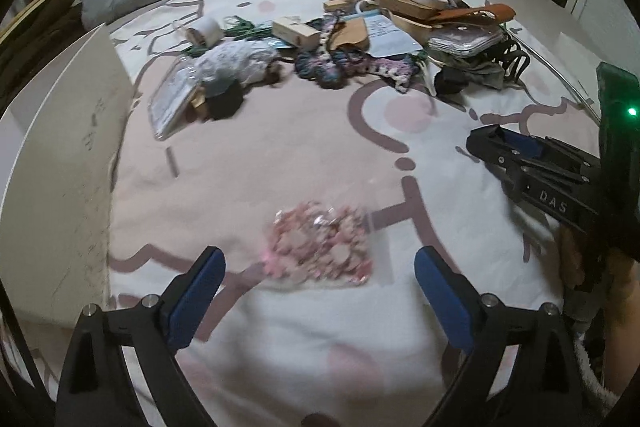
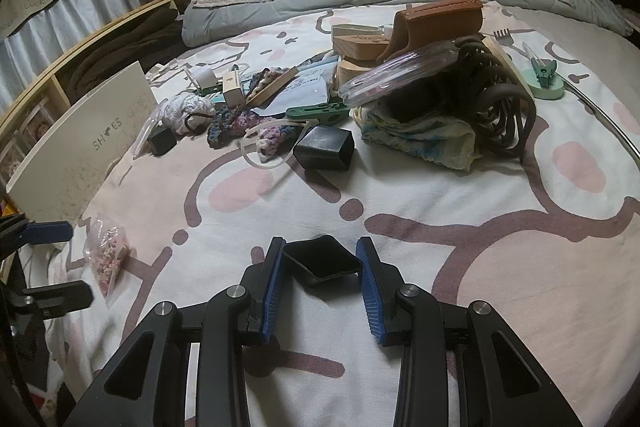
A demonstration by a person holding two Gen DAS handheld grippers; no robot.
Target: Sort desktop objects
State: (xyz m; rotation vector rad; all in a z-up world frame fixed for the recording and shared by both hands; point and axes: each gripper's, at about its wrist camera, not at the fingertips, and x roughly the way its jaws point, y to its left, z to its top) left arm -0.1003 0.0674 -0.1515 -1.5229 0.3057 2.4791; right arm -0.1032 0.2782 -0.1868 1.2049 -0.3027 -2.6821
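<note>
Gripping a small black cup [image 2: 322, 261] between both pads, the right tongs [image 2: 320, 279] hold it over the bed's near edge, apparently carrying it away from the clutter pile [image 2: 360, 87]. Left tongs [image 1: 320, 291] gape wide, empty, hovering over the pink bead bag [image 1: 320, 243] lying beside the white box [image 1: 64, 163].

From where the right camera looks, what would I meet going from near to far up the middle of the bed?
Black cup held in the right gripper → black square cup → green clip → printed paper → grey duvet.
</note>
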